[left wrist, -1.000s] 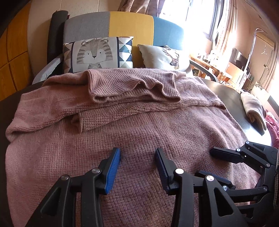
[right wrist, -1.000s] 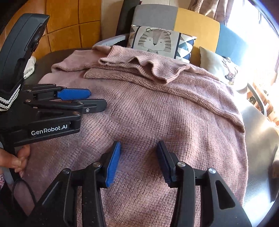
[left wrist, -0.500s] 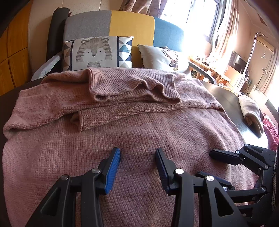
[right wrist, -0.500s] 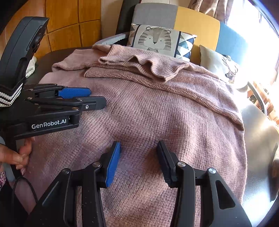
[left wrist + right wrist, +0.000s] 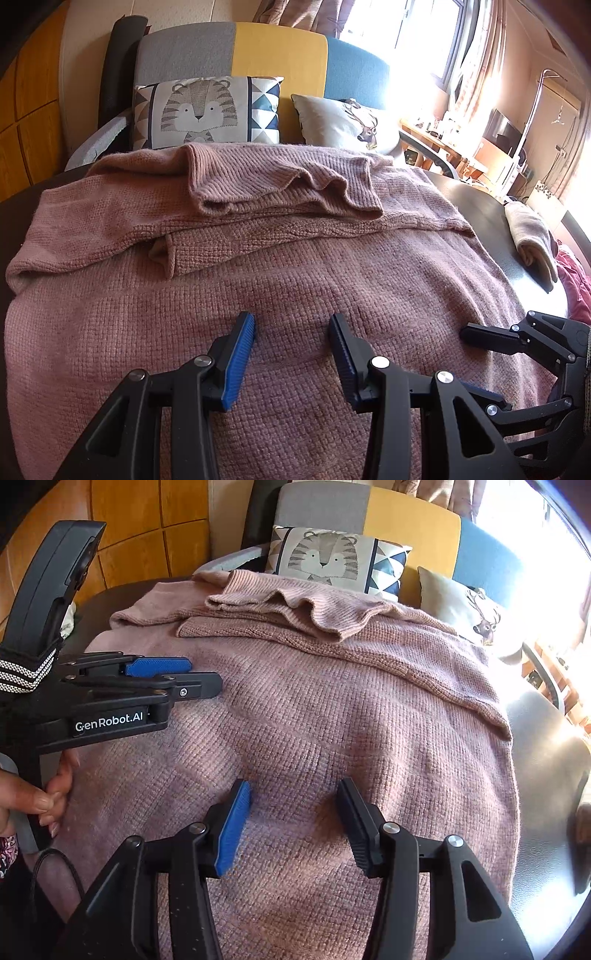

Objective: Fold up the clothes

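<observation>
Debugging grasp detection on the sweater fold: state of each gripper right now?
Left gripper: open, holding nothing, poised over the pink sweater.
Right gripper: jaws opening, nothing gripped, only sweater knit beneath them.

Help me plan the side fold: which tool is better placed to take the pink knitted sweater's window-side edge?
Right. The right tool, jaws opening with nothing gripped, hangs nearer that edge of the pink knitted sweater; the left tool sits on the far side.
</observation>
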Demonstrator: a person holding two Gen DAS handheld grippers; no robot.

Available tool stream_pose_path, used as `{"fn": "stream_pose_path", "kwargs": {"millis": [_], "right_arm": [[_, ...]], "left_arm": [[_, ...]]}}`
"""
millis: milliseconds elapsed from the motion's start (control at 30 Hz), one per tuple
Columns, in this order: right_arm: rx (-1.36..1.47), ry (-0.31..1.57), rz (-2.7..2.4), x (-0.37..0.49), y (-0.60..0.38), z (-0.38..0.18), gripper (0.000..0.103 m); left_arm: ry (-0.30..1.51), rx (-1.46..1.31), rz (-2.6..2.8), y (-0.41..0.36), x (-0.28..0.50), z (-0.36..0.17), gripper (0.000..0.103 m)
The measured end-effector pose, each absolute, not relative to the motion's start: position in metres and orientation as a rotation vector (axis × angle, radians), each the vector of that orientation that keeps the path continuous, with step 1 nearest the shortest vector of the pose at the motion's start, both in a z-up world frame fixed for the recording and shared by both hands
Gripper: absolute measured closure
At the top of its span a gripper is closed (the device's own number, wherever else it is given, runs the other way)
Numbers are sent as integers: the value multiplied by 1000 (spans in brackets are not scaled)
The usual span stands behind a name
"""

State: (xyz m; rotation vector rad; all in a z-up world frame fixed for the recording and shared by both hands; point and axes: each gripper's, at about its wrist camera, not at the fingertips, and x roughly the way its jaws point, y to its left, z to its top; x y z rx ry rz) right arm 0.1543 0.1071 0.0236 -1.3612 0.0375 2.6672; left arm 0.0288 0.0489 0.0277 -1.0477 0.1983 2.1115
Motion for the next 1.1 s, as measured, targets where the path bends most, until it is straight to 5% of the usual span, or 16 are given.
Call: {"fn": "stream_pose_path", "kwargs": {"millis": [533, 733, 1100], "right_arm": [[-1394, 49, 2659, 157, 108, 29, 50], [-1265, 201, 2730, 137, 117, 57, 50], [-1294, -16, 2684, 107, 109, 22, 50]], "left_arm": [[197, -1049, 2109, 49, 28, 28, 60], [192, -1059, 2103, 48, 27, 30, 60], [306, -1054, 2121, 15, 27, 33, 60]]}}
